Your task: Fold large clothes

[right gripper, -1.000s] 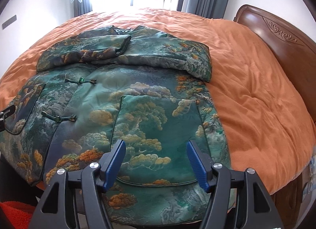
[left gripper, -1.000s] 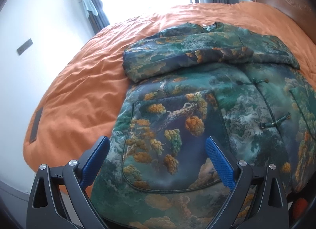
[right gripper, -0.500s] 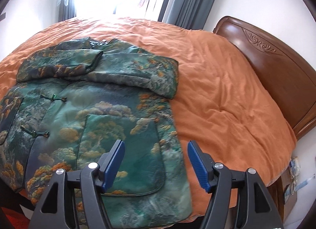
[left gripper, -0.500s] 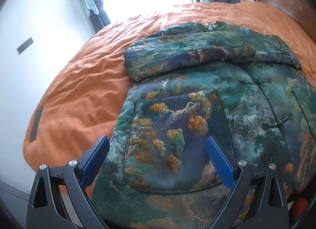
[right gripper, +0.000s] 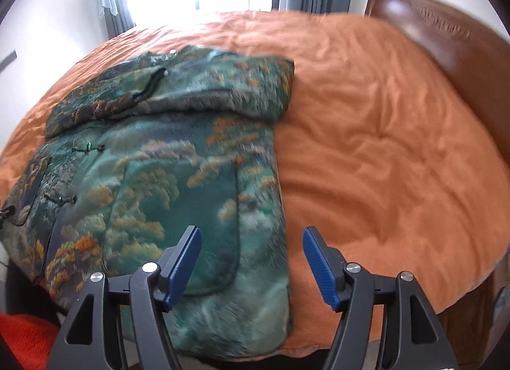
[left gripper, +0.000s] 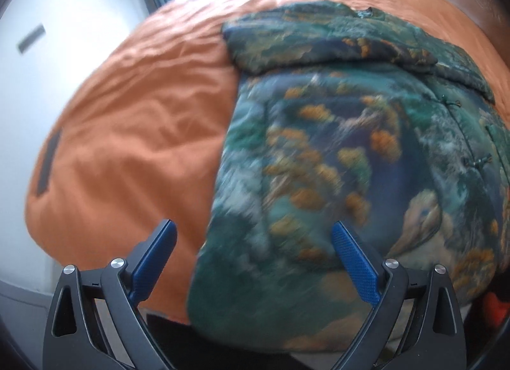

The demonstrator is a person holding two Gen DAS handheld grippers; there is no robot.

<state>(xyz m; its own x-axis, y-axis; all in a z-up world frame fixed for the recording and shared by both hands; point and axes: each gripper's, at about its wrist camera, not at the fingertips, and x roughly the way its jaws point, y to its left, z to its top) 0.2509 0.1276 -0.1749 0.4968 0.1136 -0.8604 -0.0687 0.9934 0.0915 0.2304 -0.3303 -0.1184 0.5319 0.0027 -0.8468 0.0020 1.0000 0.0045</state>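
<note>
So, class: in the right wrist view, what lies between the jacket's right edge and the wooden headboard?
Only bare orange duvet lies between the jacket and the headboard; the right wrist view shows it.

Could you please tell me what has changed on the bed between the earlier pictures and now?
Both grippers have slid outward: the left gripper now straddles the left edge of the jacket, the right gripper its right edge. Neither has gripped anything. The jacket lies unchanged on the orange duvet, sleeves folded across the chest; both jaws stay open.
</note>
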